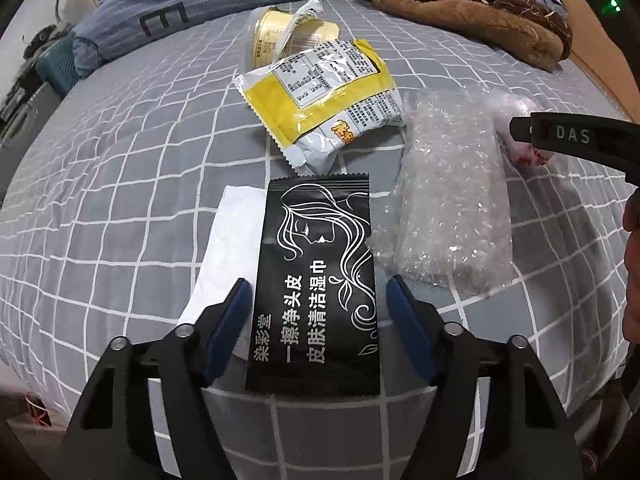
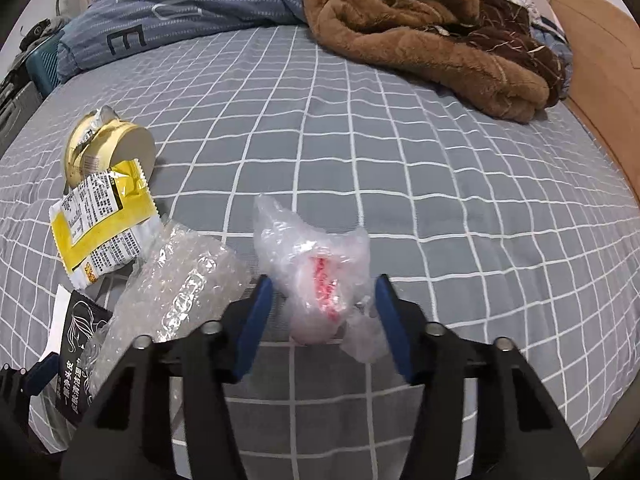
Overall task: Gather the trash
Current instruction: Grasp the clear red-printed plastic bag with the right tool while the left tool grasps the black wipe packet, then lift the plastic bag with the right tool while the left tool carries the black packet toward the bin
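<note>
A black wet-wipe packet lies on the grey checked bedsheet, on a white tissue. My left gripper is open, its blue pads either side of the packet. Beyond lie a yellow-and-white snack wrapper, a gold cup with a torn lid and a bubble-wrap piece. In the right wrist view, my right gripper is open around a crumpled clear plastic bag with red print. The bubble wrap, wrapper, cup and black packet lie to its left.
A brown fleece garment and a blue striped quilt are heaped at the far side of the bed. A wooden bed frame runs along the right. The right gripper's body shows at the right of the left wrist view.
</note>
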Demonstrator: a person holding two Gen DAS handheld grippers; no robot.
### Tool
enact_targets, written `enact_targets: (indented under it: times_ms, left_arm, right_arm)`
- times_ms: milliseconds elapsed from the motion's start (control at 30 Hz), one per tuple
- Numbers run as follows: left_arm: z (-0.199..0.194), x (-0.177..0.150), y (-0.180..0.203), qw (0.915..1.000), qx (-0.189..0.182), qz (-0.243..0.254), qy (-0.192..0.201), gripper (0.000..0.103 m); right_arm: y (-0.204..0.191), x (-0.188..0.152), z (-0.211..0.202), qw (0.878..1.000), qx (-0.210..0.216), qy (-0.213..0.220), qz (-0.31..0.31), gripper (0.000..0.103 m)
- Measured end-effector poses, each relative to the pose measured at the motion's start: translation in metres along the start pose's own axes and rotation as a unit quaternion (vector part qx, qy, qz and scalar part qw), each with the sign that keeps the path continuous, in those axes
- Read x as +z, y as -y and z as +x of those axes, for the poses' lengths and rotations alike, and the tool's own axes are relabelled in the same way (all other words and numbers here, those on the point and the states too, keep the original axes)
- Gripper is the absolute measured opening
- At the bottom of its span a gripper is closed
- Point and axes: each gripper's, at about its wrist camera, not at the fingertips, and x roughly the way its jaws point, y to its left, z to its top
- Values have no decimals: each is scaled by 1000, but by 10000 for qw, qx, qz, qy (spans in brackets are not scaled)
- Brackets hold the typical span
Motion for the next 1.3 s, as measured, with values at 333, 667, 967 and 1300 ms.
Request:
enact_targets:
  times_ms: [333, 667, 967, 1300]
  left_arm:
    - [-3, -1, 2, 9999, -88, -111, 52, 35]
    - [-20, -3, -5, 9982, -447, -302, 270, 29]
    - [-47, -11, -25, 9928, -994, -346, 570, 29]
    - [-58, -9, -33, 9925, -967, -306, 679, 29]
  right_arm:
    - [-1, 1, 2, 10000, 45, 22, -49, 31]
    - [4, 1, -13, 9999, 106, 131, 16, 30]
    - [8, -4, -24, 9996, 158, 216, 64, 30]
    - [8, -10, -42, 9992, 216, 321, 129, 30]
